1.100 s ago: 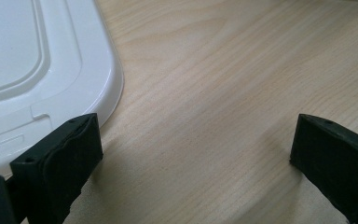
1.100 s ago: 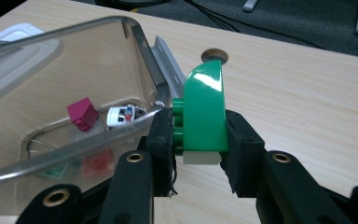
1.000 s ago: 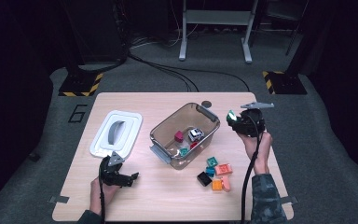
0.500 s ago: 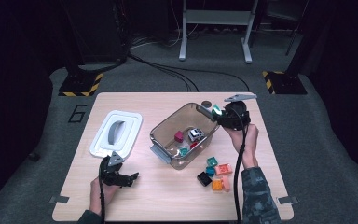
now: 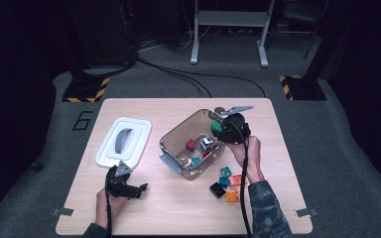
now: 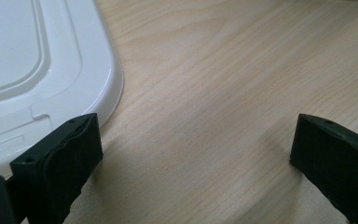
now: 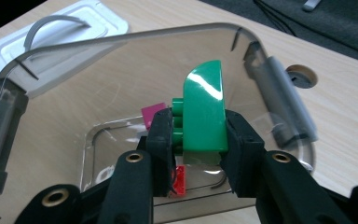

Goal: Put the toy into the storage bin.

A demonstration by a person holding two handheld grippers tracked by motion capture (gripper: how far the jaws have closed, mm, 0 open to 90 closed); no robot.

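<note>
**Green block held over the clear bin**

A pale wooden table (image 5: 178, 208) stands on grey carpet in a dark room. A "6" (image 5: 82, 120) is marked on the floor by the table's left side, two black-and-yellow striped blocks (image 5: 85, 90) sit at the far corners, black cables (image 5: 178, 74) run across the carpet, and a grey metal stand (image 5: 228, 29) rises behind.

On the table a white lid (image 5: 124, 141) with a grey handle lies flat at the left. A clear plastic bin (image 5: 176, 141) sits near the middle, holding a magenta block (image 5: 190, 145), a small white toy car (image 5: 208, 143), a teal piece and a red one. Just outside the bin, toward the near right, loose blocks lie together: teal (image 5: 225, 171), orange (image 5: 235, 179), black (image 5: 217, 189) and another orange.

The right gripper (image 7: 200, 135) is clamped on a green block (image 7: 204, 112) with a curved top, its studs facing the left jaw. In the high view the right gripper (image 5: 219, 127) hangs over the bin's far right corner, and from the gripper's own camera the green block sits above the bin's open mouth, with the magenta and red pieces below it.

The left gripper (image 5: 135, 189) rests low near the table's front left, just in front of the lid. Its jaws stand wide apart over bare wood with nothing between them, and the left jaw lies just beside the lid's (image 6: 42, 70) rounded corner.
</note>
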